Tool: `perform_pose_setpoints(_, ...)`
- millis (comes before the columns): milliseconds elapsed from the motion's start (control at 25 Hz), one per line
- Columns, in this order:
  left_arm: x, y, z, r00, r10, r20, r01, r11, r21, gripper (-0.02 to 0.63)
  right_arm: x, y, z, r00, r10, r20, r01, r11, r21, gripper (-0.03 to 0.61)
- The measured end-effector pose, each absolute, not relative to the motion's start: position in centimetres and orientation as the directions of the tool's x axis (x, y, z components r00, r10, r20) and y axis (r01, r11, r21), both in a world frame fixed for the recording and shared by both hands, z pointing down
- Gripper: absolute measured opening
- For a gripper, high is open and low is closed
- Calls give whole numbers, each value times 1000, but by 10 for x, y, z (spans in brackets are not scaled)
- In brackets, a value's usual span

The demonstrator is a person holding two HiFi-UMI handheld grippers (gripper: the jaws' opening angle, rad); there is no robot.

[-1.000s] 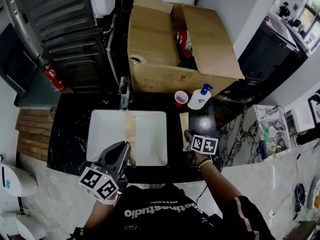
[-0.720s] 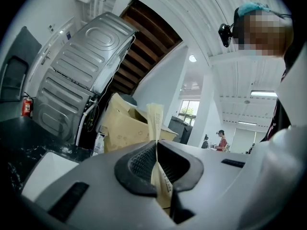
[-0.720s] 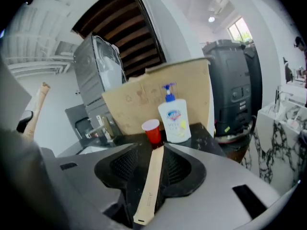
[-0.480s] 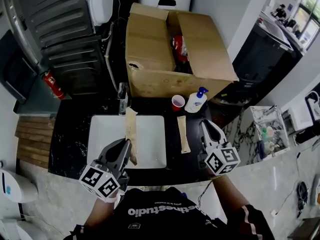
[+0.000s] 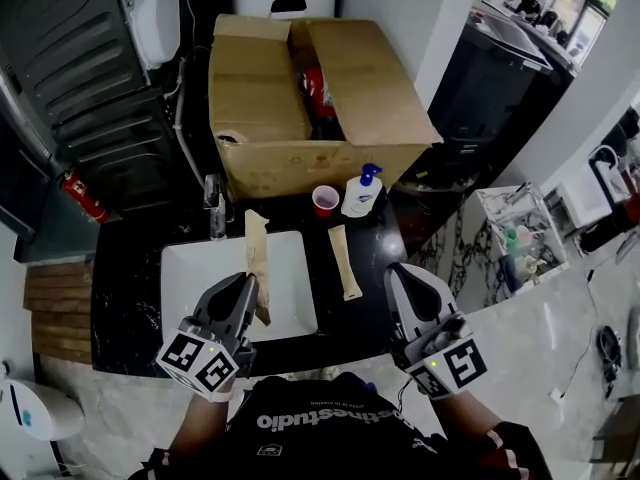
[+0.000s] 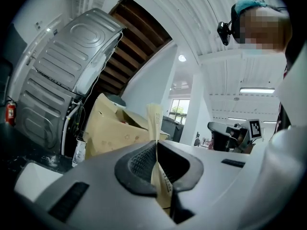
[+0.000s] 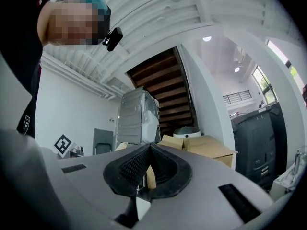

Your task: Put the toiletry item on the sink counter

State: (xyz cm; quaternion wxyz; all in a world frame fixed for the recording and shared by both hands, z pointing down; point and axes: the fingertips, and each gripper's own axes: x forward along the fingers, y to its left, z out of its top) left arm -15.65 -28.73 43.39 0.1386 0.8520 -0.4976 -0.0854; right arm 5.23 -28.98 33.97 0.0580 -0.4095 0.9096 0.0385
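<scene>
A: What is held over the sink (image 5: 200, 280)?

B: A tan packet (image 5: 256, 246) is clamped by the left gripper (image 5: 244, 290). In the left gripper view the ribbed pads are pressed on both faces of it, and its upper end sticks out past the tips. In the head view it is carried over the right part of the sink, lengthwise from the front rim towards the back rim. Whether the basin is touched cannot be told.

A: And where is the right gripper (image 5: 398, 274) found?

B: To the right of the sink, over the front part of the dark counter (image 5: 130, 288). Its jaws are closed tip to tip, and nothing is gripped by them.

A: Is anything laid on the counter by the sink?

B: A second packet (image 5: 344, 263) of the same tan colour is laid flat just right of the sink, roughly parallel to its right rim. It is apart from both grippers.

A: What is placed behind the sink?

B: A tap (image 5: 213, 208) is mounted at the back rim. A red cup (image 5: 325, 200) and a pump bottle (image 5: 358, 194) are stood side by side beyond the back right corner. An open cardboard box (image 5: 270, 88) is set further behind the sink.
</scene>
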Motion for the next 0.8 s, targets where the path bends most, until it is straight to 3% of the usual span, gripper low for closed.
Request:
perform_pose_setpoints(320,-126,-310,472,547,-834,71,-750,-451,484,21,73,-277,345,-634,-768,-87,-772,635,25,37)
perform_pose_setpoints(800,-64,-372,586,454,-790,412,-845,-235,481,21,103,-266,376,-608,-794,-14,-794,608,-1,37)
